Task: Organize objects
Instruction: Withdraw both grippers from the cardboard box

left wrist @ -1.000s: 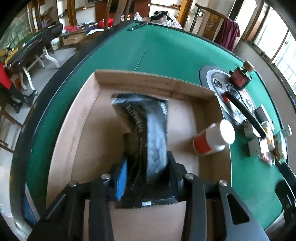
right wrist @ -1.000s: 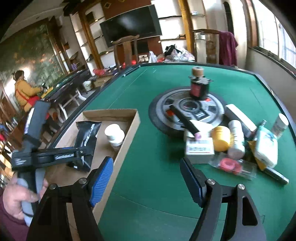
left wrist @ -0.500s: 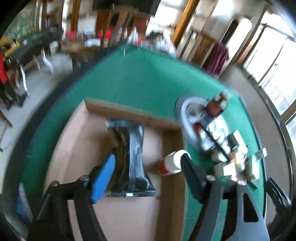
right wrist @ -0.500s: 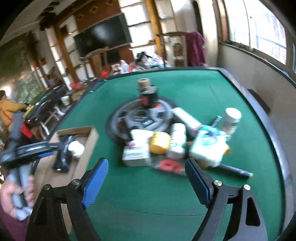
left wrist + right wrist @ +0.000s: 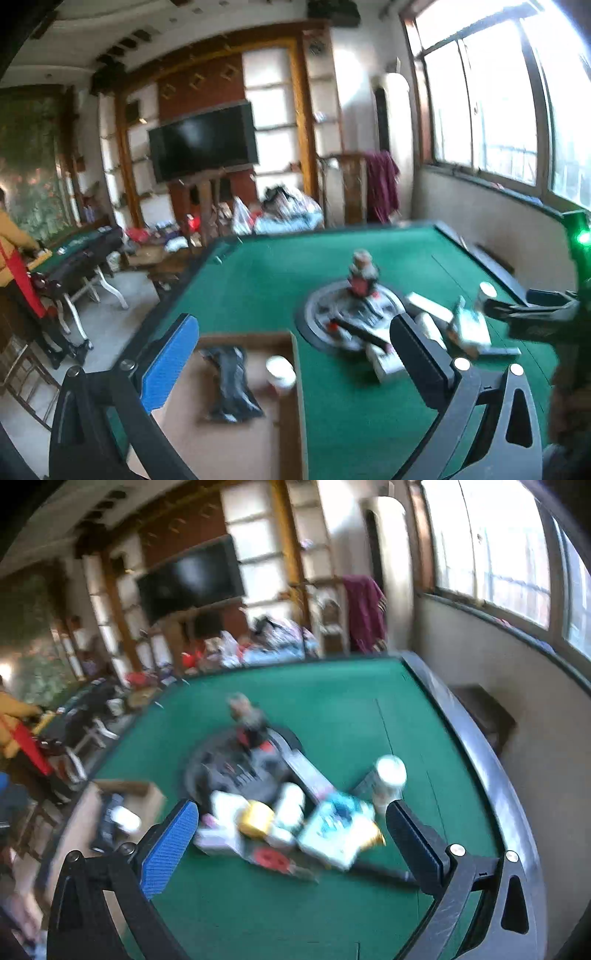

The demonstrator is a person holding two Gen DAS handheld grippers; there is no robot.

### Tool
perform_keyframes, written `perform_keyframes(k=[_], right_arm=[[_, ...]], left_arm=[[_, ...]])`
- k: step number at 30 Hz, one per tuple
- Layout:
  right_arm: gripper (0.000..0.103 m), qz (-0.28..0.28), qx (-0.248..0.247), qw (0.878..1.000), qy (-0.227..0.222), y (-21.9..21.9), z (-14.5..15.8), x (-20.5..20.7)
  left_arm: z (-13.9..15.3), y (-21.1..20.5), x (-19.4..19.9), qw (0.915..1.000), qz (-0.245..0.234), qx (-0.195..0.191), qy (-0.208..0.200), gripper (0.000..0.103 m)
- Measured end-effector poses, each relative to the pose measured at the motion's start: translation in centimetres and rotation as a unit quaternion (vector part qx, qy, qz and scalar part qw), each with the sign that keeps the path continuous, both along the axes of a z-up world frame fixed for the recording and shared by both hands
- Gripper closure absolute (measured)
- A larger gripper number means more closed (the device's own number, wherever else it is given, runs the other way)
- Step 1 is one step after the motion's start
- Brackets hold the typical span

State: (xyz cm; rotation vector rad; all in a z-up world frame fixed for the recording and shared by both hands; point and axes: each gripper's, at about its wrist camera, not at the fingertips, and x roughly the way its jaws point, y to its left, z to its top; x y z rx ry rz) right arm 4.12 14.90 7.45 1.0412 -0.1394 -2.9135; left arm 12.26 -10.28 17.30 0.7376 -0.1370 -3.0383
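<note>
A cardboard box [image 5: 291, 354] lies on the green table [image 5: 280, 273]. In it lie a black foil packet [image 5: 231, 384] and a white-capped red bottle [image 5: 281, 373]. My left gripper [image 5: 295, 354] is open and empty, raised above the box's near end. My right gripper [image 5: 291, 834] is open and empty, above a blurred pile: a yellow tub [image 5: 255, 816], a white bottle [image 5: 388, 775], a teal-and-white packet [image 5: 332, 834], a red ring [image 5: 269, 858]. The box also shows at the left of the right wrist view [image 5: 147, 797].
A round black and grey turntable [image 5: 351, 314] carries a small dark bottle with a cork top [image 5: 362, 271]. The right gripper's body [image 5: 535, 317] shows at the right edge of the left wrist view. Chairs, a TV and clutter stand beyond the table.
My left gripper let go of the black packet, opened and lifted back from the box. My right gripper moved right, from beside the box to over the pile.
</note>
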Motion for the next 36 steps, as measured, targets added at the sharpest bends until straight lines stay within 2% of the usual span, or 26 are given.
perform_keyframes(k=[3, 8, 15, 23, 28, 33, 36], right_arm=[[0.0, -0.009, 0.024, 0.999, 0.023, 0.0, -0.8, 1.2], [0.0, -0.004, 0.065, 0.996, 0.068, -0.4, 0.5, 2.4], [0.0, -0.009, 0.059, 0.995, 0.083, 0.7, 0.9, 2.3], [0.0, -0.039, 0.042, 0.996, 0.074, 4.1, 0.5, 0.2], [0.0, -0.067, 0.042, 0.994, 0.077, 6.2, -0.1, -2.3], [0.0, -0.096, 0.027, 0.992, 0.076, 8.4, -2.8, -2.9], [0.0, -0.11, 0.031, 0.993, 0.039, 9.3, -4.1, -3.7]], left_arm=[[-0.8, 0.9, -0.2, 0.9997, 0.009, -0.017, -0.013, 0.0], [-1.8, 1.8, -0.4, 0.9985, 0.02, -0.039, -0.033, 0.0], [-2.7, 3.9, -1.2, 0.9964, 0.018, -0.059, -0.058, 0.0], [-4.4, 6.6, -2.6, 0.9925, 0.007, -0.08, -0.092, 0.0], [-6.5, 7.0, -4.6, 0.9883, 0.004, -0.063, -0.139, 0.0], [-8.5, 6.6, -6.6, 0.9846, 0.001, -0.03, -0.172, 0.0], [-9.8, 6.6, -8.2, 0.9825, -0.002, -0.004, -0.186, 0.0]])
